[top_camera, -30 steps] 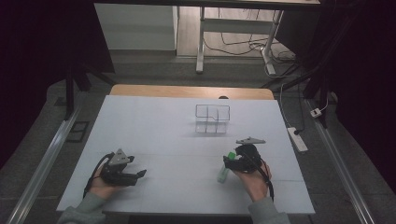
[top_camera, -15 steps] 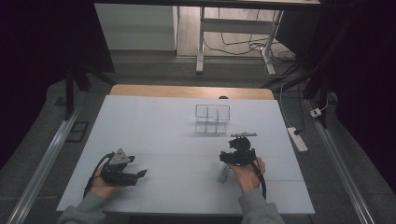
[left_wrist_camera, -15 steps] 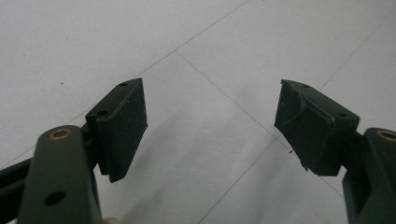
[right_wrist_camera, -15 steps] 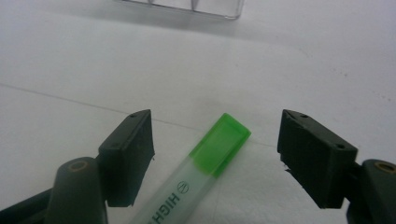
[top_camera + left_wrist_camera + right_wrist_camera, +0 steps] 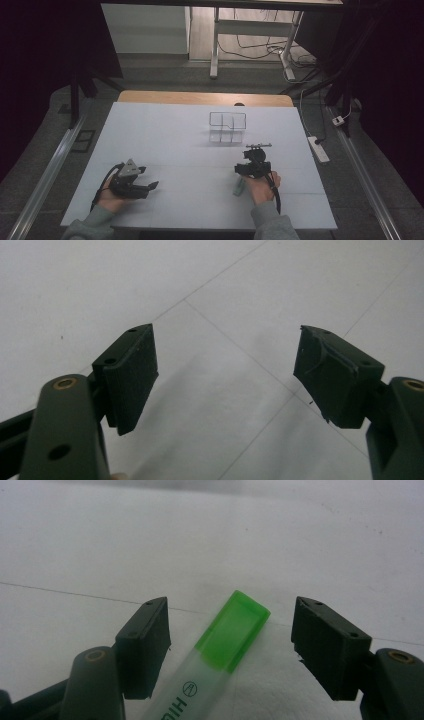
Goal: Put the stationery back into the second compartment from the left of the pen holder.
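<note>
Nearest to the person, both hands rest low on the white table (image 5: 165,130), one gripper in each. The left gripper (image 5: 150,186) lies near the left front, its jaws spread wide with nothing but bare table between them; in the left gripper view (image 5: 225,380) the two black pads stand well apart over the pale surface. It looks idle, taking no part in the work.

The right gripper (image 5: 241,171) sits on the right side, pointing down and toward the left. Its jaws are also spread, and the highlighter (image 5: 220,645) lies flat on the table between them, green cap pointing away, clear barrel running back under the gripper. Neither pad touches it as far as I can tell; there is a gap on each side. From above, the highlighter (image 5: 239,187) shows as a pale greenish stick just left of the right hand.

Farther off, past the middle of the table, stands a small clear organizer (image 5: 227,128) with several compartments, apparently empty.

My guess is the highlighter is meant for that organizer. If so, the job is barely begun: the jaws are lined up around the pen, but the squeeze, the lift, the carry and the drop are all to come.
</note>
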